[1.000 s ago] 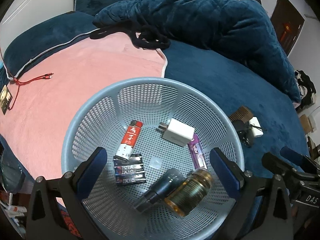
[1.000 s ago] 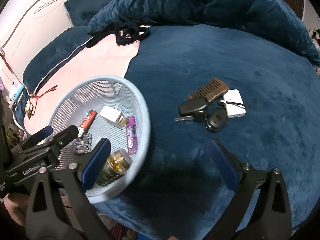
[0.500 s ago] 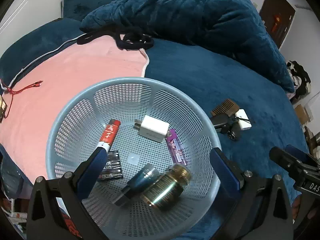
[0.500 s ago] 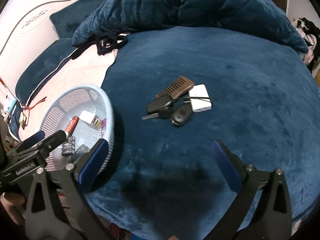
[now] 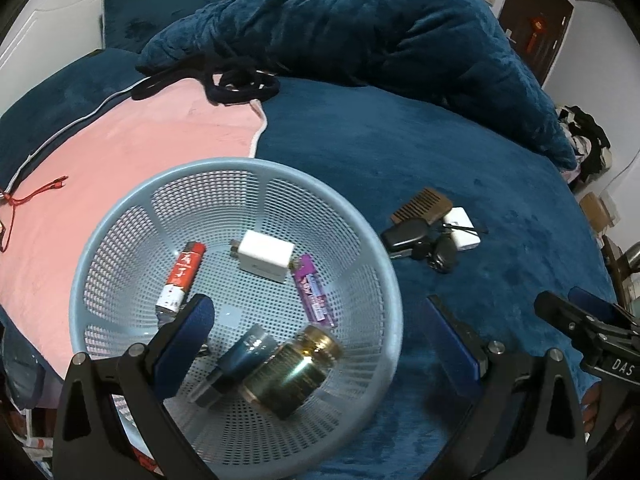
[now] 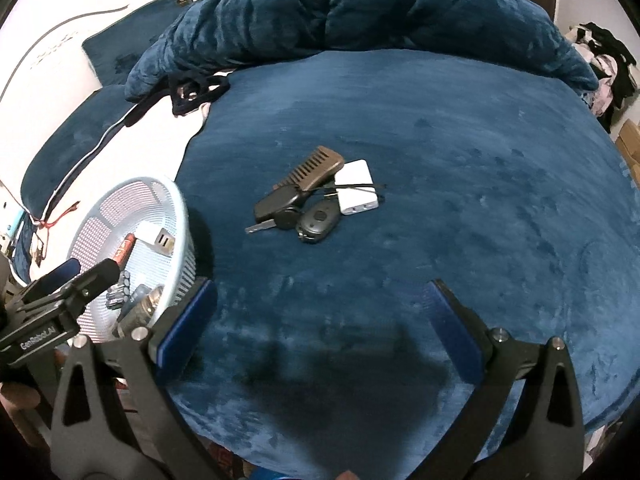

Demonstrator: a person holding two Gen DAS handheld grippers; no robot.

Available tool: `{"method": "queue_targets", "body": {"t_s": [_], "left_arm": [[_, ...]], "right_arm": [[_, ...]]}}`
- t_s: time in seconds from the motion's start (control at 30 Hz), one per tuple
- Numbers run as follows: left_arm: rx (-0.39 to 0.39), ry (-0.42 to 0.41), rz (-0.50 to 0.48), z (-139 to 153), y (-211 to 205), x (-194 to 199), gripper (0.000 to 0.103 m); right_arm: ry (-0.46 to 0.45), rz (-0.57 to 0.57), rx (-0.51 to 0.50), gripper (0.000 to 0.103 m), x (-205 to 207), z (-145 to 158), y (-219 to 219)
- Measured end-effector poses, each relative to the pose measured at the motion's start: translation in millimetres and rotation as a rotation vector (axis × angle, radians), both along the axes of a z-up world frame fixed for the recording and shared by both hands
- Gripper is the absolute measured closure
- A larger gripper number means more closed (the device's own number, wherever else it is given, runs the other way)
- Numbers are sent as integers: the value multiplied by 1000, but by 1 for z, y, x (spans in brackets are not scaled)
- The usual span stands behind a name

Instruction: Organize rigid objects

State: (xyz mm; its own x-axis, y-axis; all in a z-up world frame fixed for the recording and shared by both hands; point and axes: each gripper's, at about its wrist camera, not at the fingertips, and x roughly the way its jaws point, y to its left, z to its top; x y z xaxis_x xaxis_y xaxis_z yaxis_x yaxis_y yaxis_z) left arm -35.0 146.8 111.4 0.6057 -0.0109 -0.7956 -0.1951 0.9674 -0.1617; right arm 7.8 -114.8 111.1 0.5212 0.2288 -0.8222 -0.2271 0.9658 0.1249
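Note:
A pale blue mesh basket [image 5: 120,216] [image 6: 176,204] sits on the bed and holds a white charger [image 5: 265,255], a red tube [image 5: 182,276], a purple tube [image 5: 313,292], a brass-capped jar [image 5: 294,368] and a dark bottle [image 5: 236,364]. My left gripper [image 5: 316,320] hangs open over the basket's right side with nothing in it. On the blue blanket to the right lies a pile: a brown comb [image 6: 316,168], a white box [image 6: 356,188], a black key fob [image 6: 318,220] and a black case [image 6: 278,202]. My right gripper [image 6: 320,304] is open, nearer than the pile.
A bunched dark blue duvet [image 5: 360,32] fills the back of the bed. A pink sheet [image 5: 120,152] lies left of the basket with a red cable [image 5: 36,192] on it. A black cord [image 5: 240,84] is coiled at the sheet's far edge. Clothes [image 6: 608,56] are heaped off the bed's right.
Both grippers have drawn back and risen, so the basket and the pile look smaller and farther. The right view has swung right, moving the pile toward its centre. Nothing was picked up.

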Motion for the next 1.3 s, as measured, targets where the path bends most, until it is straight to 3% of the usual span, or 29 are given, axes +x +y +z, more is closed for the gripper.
{"method": "queue_targets", "body": {"t_s": [0.7, 1.3], "left_arm": [[48, 28, -56, -5, -41, 24, 0], [109, 27, -73, -11, -75, 98, 0]], "right_arm": [[38, -29, 61, 0, 22, -20, -38], [34, 19, 60, 0, 91, -45, -51]]}}
